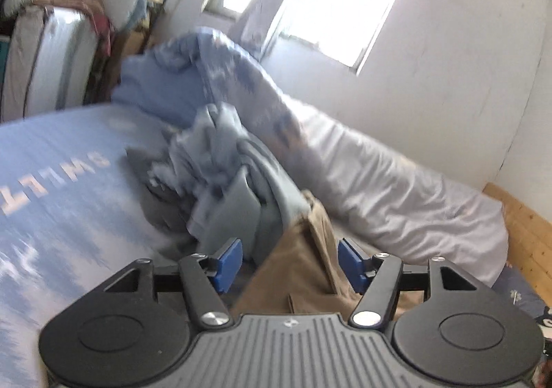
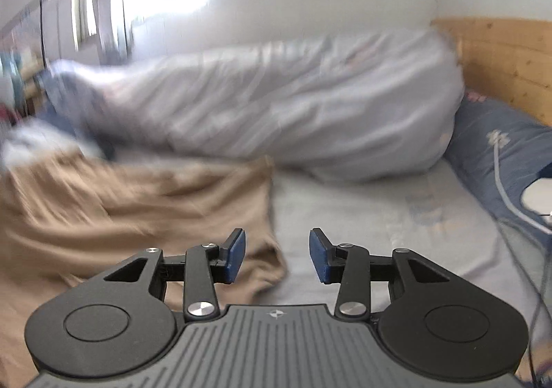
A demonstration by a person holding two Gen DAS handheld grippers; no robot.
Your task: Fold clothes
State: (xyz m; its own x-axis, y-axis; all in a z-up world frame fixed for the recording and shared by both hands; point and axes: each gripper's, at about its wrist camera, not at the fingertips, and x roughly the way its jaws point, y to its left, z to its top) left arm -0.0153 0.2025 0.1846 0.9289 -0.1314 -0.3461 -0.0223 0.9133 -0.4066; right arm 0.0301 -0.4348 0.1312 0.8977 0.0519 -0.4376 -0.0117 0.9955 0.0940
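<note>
A: What does the tan garment (image 2: 138, 201) look like?

B: Plain khaki cloth, spread flat and wrinkled over the pale blue bedsheet (image 2: 362, 215), one rounded corner lying just below the right gripper (image 2: 277, 255). Blur hides any finer detail.

A: Does either tool hold it?

B: No. The right gripper's blue pads stand apart over the sheet with nothing clamped. The left gripper (image 1: 289, 263) is spread wider; a tan fold (image 1: 303, 267) shows between its pads, which don't press it. A grey crumpled garment (image 1: 214, 167) lies beyond, against the rolled white duvet (image 1: 396, 187).
</note>
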